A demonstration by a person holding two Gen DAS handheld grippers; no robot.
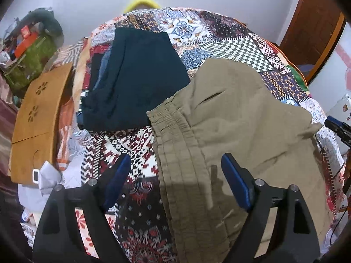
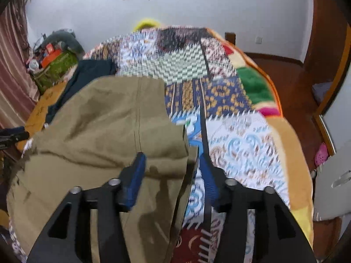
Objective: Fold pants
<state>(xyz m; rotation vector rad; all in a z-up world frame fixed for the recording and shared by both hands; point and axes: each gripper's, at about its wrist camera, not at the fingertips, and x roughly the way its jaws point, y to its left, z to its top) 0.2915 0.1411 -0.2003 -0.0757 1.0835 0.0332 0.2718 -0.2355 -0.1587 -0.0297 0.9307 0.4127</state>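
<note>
Khaki pants (image 1: 237, 118) lie folded on the patchwork bedspread (image 1: 219, 37), with the elastic waistband toward the left in the left wrist view. My left gripper (image 1: 175, 162) hovers over that waistband, jaws wide apart, nothing pinched. In the blurred right wrist view the khaki pants (image 2: 105, 118) fill the left half. My right gripper (image 2: 171, 160) stands open above their right edge; cloth lies under the gap but the pads do not press it. A folded dark navy garment (image 1: 136, 76) rests beyond the khaki pants.
A wooden board (image 1: 37, 120) with flower cut-outs leans at the bed's left side, with a green bag and clutter (image 1: 33, 59) behind it. White crumpled cloth (image 1: 50, 175) lies near the left finger. Right of the bed are brown floor (image 2: 291, 83) and a wooden door (image 1: 313, 22).
</note>
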